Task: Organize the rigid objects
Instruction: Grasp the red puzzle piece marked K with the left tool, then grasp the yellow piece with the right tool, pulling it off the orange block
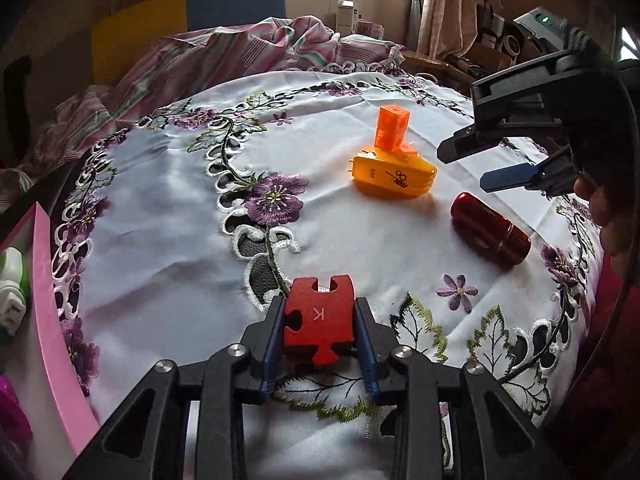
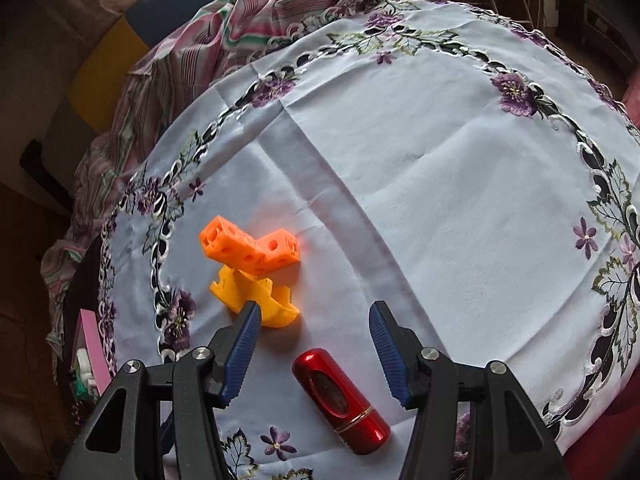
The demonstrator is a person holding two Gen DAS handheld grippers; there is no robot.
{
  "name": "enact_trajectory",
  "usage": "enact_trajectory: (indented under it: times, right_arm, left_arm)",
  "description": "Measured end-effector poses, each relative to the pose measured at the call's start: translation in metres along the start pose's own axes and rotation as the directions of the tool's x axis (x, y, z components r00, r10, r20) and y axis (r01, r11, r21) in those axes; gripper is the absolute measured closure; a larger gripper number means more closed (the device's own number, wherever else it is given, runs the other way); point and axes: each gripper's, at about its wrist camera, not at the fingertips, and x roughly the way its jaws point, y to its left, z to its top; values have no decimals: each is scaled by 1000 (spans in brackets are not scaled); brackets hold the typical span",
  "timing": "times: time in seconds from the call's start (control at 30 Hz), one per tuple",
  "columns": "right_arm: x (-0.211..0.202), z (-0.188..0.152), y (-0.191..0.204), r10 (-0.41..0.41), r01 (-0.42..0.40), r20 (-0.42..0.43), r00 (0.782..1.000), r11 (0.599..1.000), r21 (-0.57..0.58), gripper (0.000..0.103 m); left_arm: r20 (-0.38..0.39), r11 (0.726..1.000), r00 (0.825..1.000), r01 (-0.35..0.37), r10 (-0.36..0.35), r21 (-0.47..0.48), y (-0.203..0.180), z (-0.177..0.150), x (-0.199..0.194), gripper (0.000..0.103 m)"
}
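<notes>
Red puzzle piece (image 1: 320, 320), printed with a white "K" seen upside down, sits clamped between the blue pads of the left gripper (image 1: 320, 316), at the near edge of the embroidered tablecloth (image 1: 160, 208). No earlier view is given, so only the grip itself can be told. Farther off, a yellow case (image 1: 394, 176) bears a black scissors mark and small writing too fine to read; an orange block (image 1: 390, 132) with round holes rests on top of it. Just beside lies a red tube (image 1: 490, 232) on its side. Over that tube the right gripper (image 2: 316, 336) hangs, jaws apart and touching nothing. A pink tray (image 1: 48, 308) stands at the left edge. Striped cloth (image 1: 240, 48) lies bunched behind.
</notes>
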Motion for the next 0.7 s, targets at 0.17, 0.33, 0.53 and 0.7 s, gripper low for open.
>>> enact_trajectory:
  times: [0.17,0.33,0.53,0.7]
  right_arm:
    - [-1,-1,7,2,-2,13,1000,1000,-21,46]
    - [0,-2,22,26,-25,14,1000,997,-76,44]
    - [8,7,60,-10,20,47,999,975,-221,42]
    - [37,18,73,-29,26,-9,1000,968,-251,42]
  left_arm:
    - [14,1000,1000,2,-2,-14,1,-1,1,70]
    - [29,1000,1000,-9,9,-6,-1,-3,1,69]
    - [33,1000,999,8,-8,-16,2,-4,0,69]
    - [32,999,999,30,-29,-34,5,-5,0,69]
